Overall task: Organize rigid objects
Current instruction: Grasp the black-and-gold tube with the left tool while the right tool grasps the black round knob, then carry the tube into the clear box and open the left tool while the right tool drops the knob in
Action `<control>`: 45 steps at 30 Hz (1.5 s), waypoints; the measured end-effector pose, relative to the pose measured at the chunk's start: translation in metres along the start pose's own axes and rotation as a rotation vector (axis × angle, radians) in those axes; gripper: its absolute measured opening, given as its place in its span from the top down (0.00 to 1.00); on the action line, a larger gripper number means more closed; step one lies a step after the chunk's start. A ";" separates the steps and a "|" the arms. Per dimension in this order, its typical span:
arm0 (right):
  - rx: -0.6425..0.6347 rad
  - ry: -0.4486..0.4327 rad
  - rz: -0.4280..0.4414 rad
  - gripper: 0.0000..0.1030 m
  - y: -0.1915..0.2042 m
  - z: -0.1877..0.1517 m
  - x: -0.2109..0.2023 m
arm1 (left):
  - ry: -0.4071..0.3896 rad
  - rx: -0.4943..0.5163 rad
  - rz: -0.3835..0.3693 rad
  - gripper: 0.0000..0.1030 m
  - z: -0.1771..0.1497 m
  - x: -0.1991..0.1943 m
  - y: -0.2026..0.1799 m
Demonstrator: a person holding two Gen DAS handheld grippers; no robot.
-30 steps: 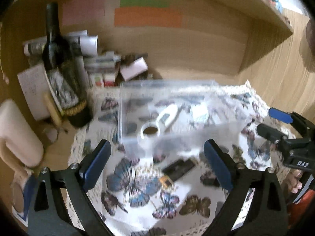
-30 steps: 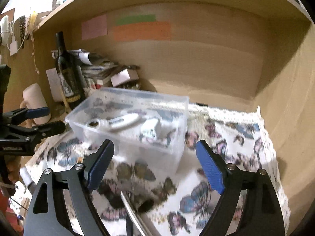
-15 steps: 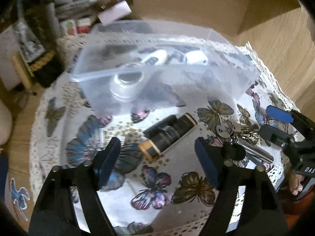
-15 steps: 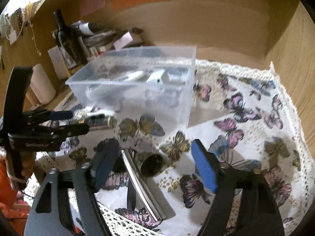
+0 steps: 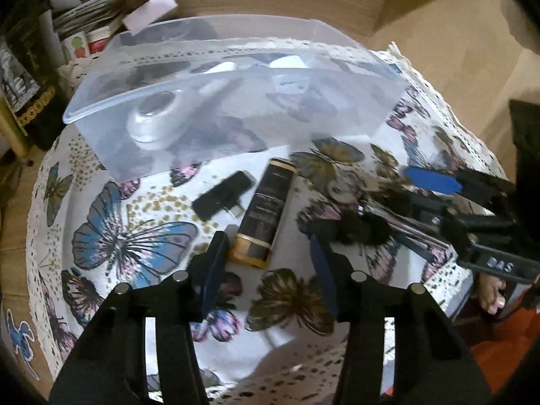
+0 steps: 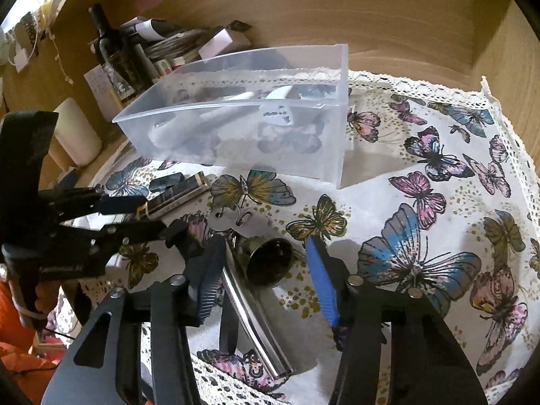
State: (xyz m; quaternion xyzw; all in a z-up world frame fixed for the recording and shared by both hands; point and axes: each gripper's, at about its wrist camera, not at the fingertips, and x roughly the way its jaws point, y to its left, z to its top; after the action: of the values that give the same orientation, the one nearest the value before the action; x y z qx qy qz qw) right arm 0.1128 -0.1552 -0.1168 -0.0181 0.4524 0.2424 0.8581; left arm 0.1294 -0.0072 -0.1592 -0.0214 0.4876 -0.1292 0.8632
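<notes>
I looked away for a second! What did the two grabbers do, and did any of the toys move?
Both came down toward the butterfly cloth, jaws closing. The left gripper now straddles the black and gold tube; the right gripper straddles the small brass bell. Neither pinches yet. The clear box and everything on the cloth stayed put.

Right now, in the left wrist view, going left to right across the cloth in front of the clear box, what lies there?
Black adapter → dark gold-capped tube → keys → right gripper, reaching in from the right edge.
</notes>
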 end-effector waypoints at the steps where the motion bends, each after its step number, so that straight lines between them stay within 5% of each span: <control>1: 0.003 0.004 0.003 0.59 -0.001 0.000 0.001 | 0.001 0.006 0.001 0.53 0.000 0.001 -0.002; 13: 0.041 0.013 0.023 0.70 -0.007 0.001 0.005 | -0.027 0.072 0.035 0.78 0.023 0.022 -0.015; 23: 0.034 -0.048 0.002 0.70 -0.005 0.006 -0.010 | -0.088 0.069 0.063 0.78 0.019 0.006 -0.016; 45: -0.051 -0.287 -0.052 0.70 0.020 0.067 -0.049 | -0.369 0.009 0.068 0.78 0.049 -0.079 -0.010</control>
State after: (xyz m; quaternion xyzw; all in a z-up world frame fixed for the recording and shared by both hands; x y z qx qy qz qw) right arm 0.1327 -0.1408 -0.0351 -0.0167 0.3179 0.2317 0.9192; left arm 0.1302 -0.0022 -0.0654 -0.0245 0.3210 -0.0957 0.9419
